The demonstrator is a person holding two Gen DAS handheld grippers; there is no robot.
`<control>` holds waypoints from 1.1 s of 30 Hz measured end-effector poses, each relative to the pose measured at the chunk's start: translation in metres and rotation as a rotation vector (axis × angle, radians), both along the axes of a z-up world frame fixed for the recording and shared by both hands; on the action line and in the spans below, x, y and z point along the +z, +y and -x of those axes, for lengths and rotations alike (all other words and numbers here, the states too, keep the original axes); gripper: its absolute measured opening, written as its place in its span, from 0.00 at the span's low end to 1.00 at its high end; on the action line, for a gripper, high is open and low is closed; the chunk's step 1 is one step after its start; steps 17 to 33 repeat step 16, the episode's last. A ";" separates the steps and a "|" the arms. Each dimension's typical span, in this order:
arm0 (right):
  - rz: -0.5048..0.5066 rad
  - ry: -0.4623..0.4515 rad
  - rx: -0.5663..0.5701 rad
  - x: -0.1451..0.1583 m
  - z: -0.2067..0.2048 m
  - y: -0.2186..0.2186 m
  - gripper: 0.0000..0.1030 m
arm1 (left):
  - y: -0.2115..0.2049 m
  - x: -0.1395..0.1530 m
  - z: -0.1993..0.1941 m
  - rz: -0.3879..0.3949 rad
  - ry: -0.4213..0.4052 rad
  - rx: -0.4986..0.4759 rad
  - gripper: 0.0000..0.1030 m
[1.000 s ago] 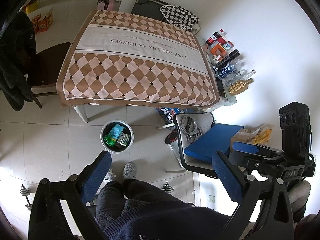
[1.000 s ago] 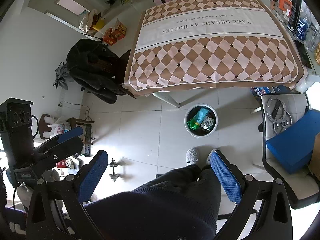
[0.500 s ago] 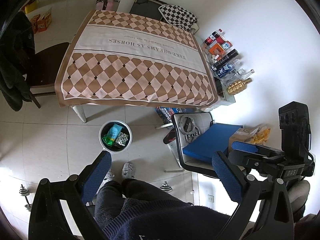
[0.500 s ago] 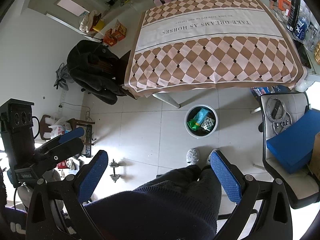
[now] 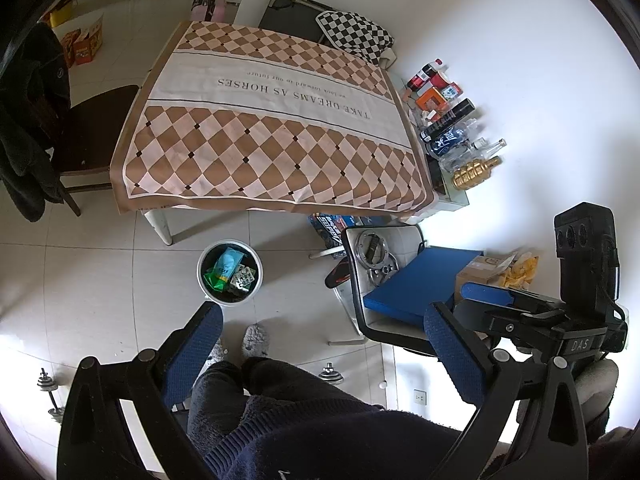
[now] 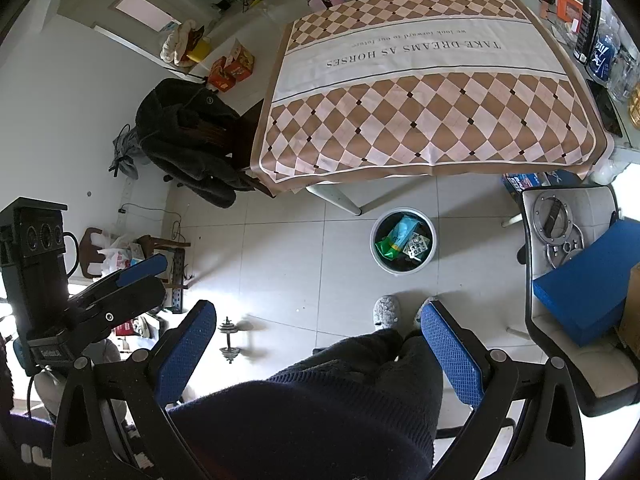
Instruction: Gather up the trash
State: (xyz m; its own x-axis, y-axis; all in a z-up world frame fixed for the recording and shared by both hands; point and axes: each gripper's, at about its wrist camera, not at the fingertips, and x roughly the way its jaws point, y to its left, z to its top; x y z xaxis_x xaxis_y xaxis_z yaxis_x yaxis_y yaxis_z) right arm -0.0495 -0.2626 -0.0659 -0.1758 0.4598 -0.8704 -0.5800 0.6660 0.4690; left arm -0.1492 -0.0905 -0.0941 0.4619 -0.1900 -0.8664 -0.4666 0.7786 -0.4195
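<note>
I hold both grippers high above the floor, looking down past my own legs. My left gripper (image 5: 323, 354) has its blue-padded fingers spread wide with nothing between them, and the trash bin (image 5: 229, 272) stands on the tiles at about 11 o'clock from that gap, well apart from it and just beyond my grey slippers (image 5: 256, 338). My right gripper (image 6: 319, 354) is likewise spread wide and holds nothing; from it the trash bin (image 6: 403, 241) lies at about 1 o'clock, just short of the table's white leg (image 6: 334, 197). Inside the round white bin I see a light-blue packet (image 6: 402, 231) lying over a green wrapper (image 6: 385, 249), with a silvery blister pack (image 6: 418, 245) beside them on dark contents I cannot make out. Compared with a second ago almost nothing differs: in the left view the bin and table have slid very slightly toward 9 o'clock, and the right view looks the same, both pairs of fingers as far apart as before. The table, at 12 o'clock, carries a brown-and-cream diamond tablecloth (image 5: 276, 136) printed "TAKE DREAMS AS HORSES". At 3 o'clock in the right view a chair (image 6: 576, 208) holds metal rings (image 6: 554, 220) and a blue board (image 6: 588, 280).
</note>
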 end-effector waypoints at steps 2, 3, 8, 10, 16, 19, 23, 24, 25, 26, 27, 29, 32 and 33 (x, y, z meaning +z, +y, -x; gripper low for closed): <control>0.000 -0.001 -0.001 0.000 0.000 0.000 1.00 | -0.001 0.000 0.000 0.000 -0.001 -0.001 1.00; -0.001 0.001 -0.001 0.000 0.000 0.000 1.00 | 0.001 0.000 0.001 0.000 0.000 -0.001 1.00; -0.003 0.000 0.000 0.001 0.002 0.000 1.00 | 0.002 -0.001 0.002 0.000 0.000 -0.002 1.00; -0.003 0.000 0.001 0.001 0.002 0.000 1.00 | -0.001 0.000 0.001 -0.006 -0.001 0.001 1.00; -0.005 0.006 0.019 0.003 0.005 -0.001 1.00 | -0.003 0.004 0.002 -0.004 -0.008 0.012 1.00; -0.005 0.006 0.019 0.003 0.005 -0.001 1.00 | -0.003 0.004 0.002 -0.004 -0.008 0.012 1.00; -0.005 0.006 0.019 0.003 0.005 -0.001 1.00 | -0.003 0.004 0.002 -0.004 -0.008 0.012 1.00; -0.005 0.006 0.019 0.003 0.005 -0.001 1.00 | -0.003 0.004 0.002 -0.004 -0.008 0.012 1.00; -0.005 0.006 0.019 0.003 0.005 -0.001 1.00 | -0.003 0.004 0.002 -0.004 -0.008 0.012 1.00; -0.005 0.006 0.019 0.003 0.005 -0.001 1.00 | -0.003 0.004 0.002 -0.004 -0.008 0.012 1.00; -0.005 0.006 0.019 0.003 0.005 -0.001 1.00 | -0.003 0.004 0.002 -0.004 -0.008 0.012 1.00; -0.005 0.006 0.019 0.003 0.005 -0.001 1.00 | -0.003 0.004 0.002 -0.004 -0.008 0.012 1.00; -0.005 0.006 0.019 0.003 0.005 -0.001 1.00 | -0.003 0.004 0.002 -0.004 -0.008 0.012 1.00; -0.005 0.006 0.019 0.003 0.005 -0.001 1.00 | -0.003 0.004 0.002 -0.004 -0.008 0.012 1.00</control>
